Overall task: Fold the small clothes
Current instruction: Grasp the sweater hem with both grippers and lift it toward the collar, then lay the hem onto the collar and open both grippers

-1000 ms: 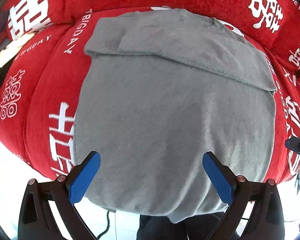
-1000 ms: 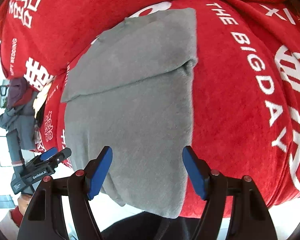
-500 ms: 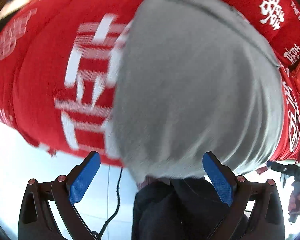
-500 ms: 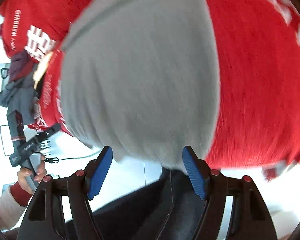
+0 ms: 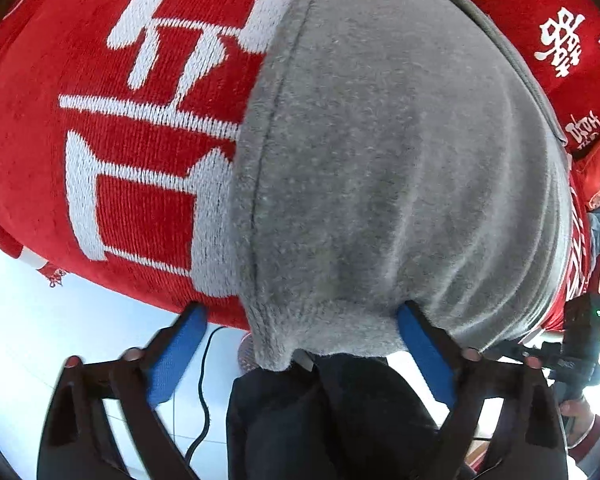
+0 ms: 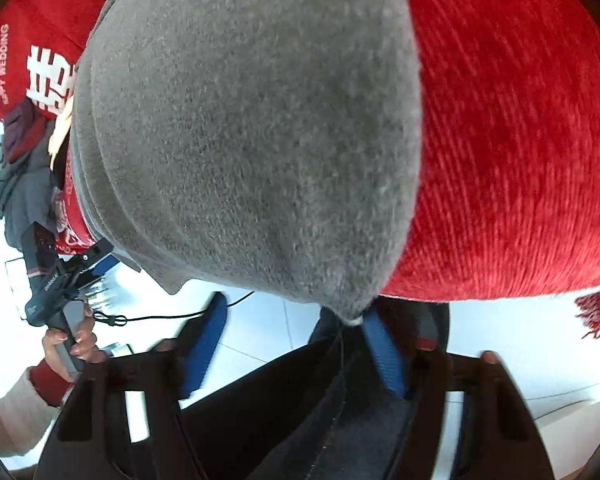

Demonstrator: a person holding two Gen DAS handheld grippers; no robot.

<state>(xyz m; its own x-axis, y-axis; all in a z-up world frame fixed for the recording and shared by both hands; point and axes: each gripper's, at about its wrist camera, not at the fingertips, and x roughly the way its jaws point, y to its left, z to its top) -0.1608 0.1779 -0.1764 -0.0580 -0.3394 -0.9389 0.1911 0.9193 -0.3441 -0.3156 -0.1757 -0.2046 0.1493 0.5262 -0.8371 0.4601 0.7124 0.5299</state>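
A grey fleece garment (image 5: pixel 380 168) lies flat on a red blanket (image 5: pixel 112 184) with white lettering, its near hem hanging over the front edge. My left gripper (image 5: pixel 300 344) is at the hem's left corner; its jaws are closing with the corner between them, and only the right pad (image 5: pixel 420 344) meets the cloth. My right gripper (image 6: pixel 292 344) is at the garment's (image 6: pixel 252 140) right corner. Its jaws are closing too, the corner tip resting by the right pad (image 6: pixel 380 352) and the left pad clear of it.
Dark trousers (image 5: pixel 320 420) of the person fill the space below both grippers. A black cable (image 5: pixel 204 392) runs over the white floor. A pile of dark clothes (image 6: pixel 16 184) sits at the blanket's left end. A hand (image 6: pixel 72 340) holds the other gripper.
Both grippers have dropped from above the garment to its near hem, one at each corner. Both pairs of jaws have narrowed, the right more than the left.
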